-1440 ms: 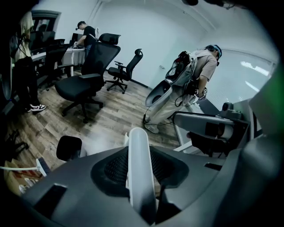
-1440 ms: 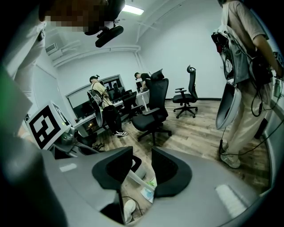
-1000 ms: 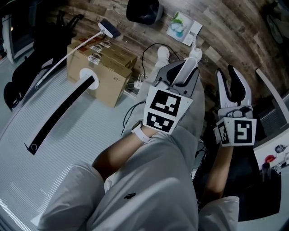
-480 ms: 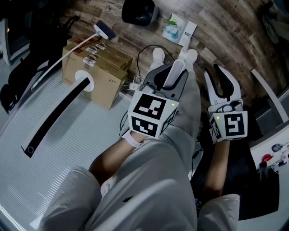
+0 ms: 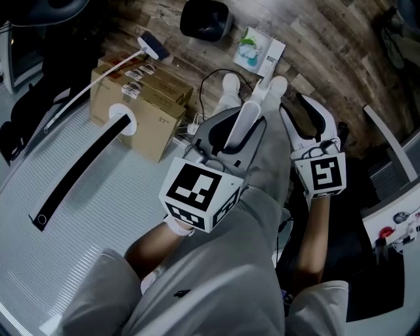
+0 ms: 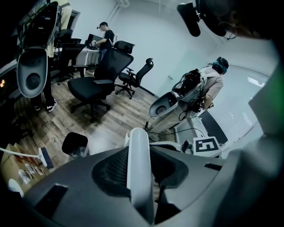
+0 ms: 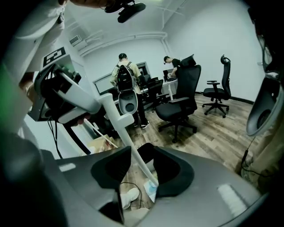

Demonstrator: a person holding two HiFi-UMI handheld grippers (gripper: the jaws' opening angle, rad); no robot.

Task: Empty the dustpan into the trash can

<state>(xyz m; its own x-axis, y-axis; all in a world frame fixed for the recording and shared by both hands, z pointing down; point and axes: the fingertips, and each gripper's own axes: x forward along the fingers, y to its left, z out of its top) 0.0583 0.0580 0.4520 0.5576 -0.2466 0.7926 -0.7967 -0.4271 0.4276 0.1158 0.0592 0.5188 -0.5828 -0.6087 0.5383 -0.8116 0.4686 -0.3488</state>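
A white dustpan (image 5: 257,43) with blue-green litter rests on the wood floor, and its long white handle (image 5: 244,123) rises toward me. My left gripper (image 5: 231,121) is shut on that handle; in the left gripper view the handle (image 6: 138,166) is clamped between the jaws. The black trash can (image 5: 205,18) stands just beyond the pan, to its left, and also shows as the trash can (image 6: 74,144). My right gripper (image 5: 306,115) hovers right of the handle; its jaws are opening and grip nothing. Past them show the handle (image 7: 126,139) and dustpan (image 7: 151,191).
Cardboard boxes (image 5: 141,98) lie at the left with a white brush (image 5: 149,44) across them. Cables (image 5: 213,75) run by my shoes (image 5: 230,82). A desk edge (image 5: 388,141) is at the right. Office chairs (image 6: 95,84) and people stand farther off.
The left gripper has risen toward me with the handle in it. The right gripper has shifted left, closer to the handle.
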